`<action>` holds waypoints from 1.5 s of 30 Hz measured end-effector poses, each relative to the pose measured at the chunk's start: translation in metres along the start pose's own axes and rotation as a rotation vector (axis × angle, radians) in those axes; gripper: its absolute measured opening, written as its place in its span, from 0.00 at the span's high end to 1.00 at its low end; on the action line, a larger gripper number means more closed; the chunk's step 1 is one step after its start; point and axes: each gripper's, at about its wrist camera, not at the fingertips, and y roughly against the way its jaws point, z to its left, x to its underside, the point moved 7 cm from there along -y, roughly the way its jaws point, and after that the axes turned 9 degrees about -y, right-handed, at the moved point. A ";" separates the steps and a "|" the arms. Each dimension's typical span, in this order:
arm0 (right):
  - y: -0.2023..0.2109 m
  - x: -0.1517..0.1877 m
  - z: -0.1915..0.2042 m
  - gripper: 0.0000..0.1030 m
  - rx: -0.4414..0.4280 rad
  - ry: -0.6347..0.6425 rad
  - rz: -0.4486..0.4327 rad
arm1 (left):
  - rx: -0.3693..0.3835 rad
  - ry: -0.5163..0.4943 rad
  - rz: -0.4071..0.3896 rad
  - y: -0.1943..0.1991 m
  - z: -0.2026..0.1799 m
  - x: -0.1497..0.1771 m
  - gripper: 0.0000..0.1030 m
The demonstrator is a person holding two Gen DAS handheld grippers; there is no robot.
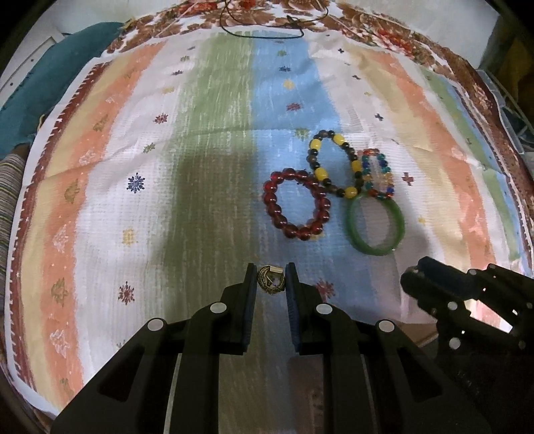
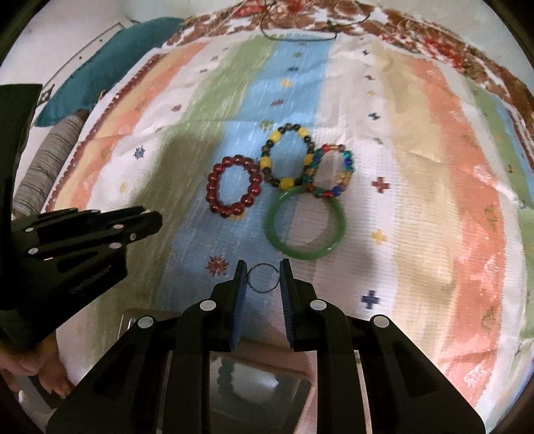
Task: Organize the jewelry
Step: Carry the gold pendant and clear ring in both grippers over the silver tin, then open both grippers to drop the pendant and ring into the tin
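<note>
My left gripper (image 1: 270, 278) is shut on a small brass-coloured ornate ring (image 1: 270, 283), held above the striped cloth (image 1: 200, 133). My right gripper (image 2: 263, 277) is shut on a thin dark wire ring (image 2: 263, 278); it also shows at the right edge of the left wrist view (image 1: 420, 270). Ahead on the cloth lie a red bead bracelet (image 1: 298, 207), a yellow-and-dark bead bracelet (image 1: 333, 163), a multicoloured bead bracelet (image 1: 378, 175) and a green bangle (image 1: 377, 225), touching one another. The left gripper shows in the right wrist view at the left (image 2: 147, 220).
A shiny tray or box (image 2: 260, 384) lies below the right gripper, partly hidden by it. A teal cushion (image 1: 43, 93) and a striped fabric (image 1: 8, 187) lie off the cloth's left edge. A dark cord (image 1: 267, 30) lies at the far edge. A hand (image 2: 30, 370) holds the left gripper.
</note>
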 end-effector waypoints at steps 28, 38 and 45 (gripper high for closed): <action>0.088 0.039 0.002 0.80 -0.014 0.030 -0.178 | 0.084 -0.057 -0.190 0.105 -0.057 0.037 0.84; 0.096 0.058 0.005 0.80 -0.049 0.021 -0.171 | 0.125 -0.062 -0.216 0.121 -0.067 0.057 0.83; 0.095 0.062 0.004 0.78 -0.077 -0.016 -0.149 | 0.124 -0.054 -0.226 0.126 -0.069 0.062 0.78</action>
